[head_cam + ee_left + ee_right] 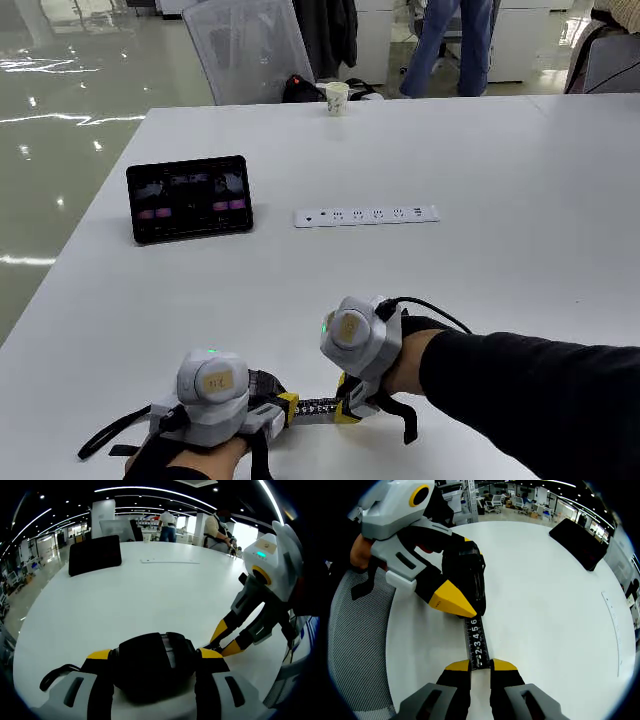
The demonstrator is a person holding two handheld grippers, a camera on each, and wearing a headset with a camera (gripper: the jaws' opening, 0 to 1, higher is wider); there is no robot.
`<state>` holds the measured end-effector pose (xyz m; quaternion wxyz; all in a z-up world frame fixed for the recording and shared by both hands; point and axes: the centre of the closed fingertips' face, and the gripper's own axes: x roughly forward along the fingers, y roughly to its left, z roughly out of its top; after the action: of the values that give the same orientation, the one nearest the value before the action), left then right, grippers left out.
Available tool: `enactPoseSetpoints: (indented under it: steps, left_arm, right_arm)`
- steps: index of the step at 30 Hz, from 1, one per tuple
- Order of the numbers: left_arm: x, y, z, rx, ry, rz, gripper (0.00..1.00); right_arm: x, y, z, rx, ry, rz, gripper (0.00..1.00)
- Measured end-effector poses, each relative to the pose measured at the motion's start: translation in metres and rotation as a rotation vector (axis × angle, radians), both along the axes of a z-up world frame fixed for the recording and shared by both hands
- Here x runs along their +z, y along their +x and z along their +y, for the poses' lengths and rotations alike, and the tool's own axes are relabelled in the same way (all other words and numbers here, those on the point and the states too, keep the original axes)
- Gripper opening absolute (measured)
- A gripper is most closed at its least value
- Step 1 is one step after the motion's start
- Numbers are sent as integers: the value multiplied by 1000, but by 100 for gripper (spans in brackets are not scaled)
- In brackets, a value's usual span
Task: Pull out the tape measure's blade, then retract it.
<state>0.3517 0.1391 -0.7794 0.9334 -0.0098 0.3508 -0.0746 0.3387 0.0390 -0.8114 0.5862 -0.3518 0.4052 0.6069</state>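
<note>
Lower centre of the frame: the left gripper (155,654) clamps the black tape measure (468,575), while the right gripper (480,665) pinches its short, exposed blade (473,637).

In my right gripper view, white numerals 2, 3, 4, 5, 6 stand on the black blade (476,639) drawn from the tape measure (467,580). They climb toward twelve o'clock: 2 just above the tips of my right gripper (480,666), 6 at the case mouth. Writing on the tablet (190,198) screen is too small to read.
</note>
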Motion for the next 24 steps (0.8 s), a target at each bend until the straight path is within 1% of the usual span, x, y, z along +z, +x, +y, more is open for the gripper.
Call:
enactPoseSetpoints:
  steps: [11,24]
  left_arm:
    - [0,-1,1,0,-9,3,60]
    - [0,-1,2,3,-21,5,60]
  right_arm:
    - [0,-1,6,1,15,1,11]
    - [-1,-2,17,13,46,-9,11]
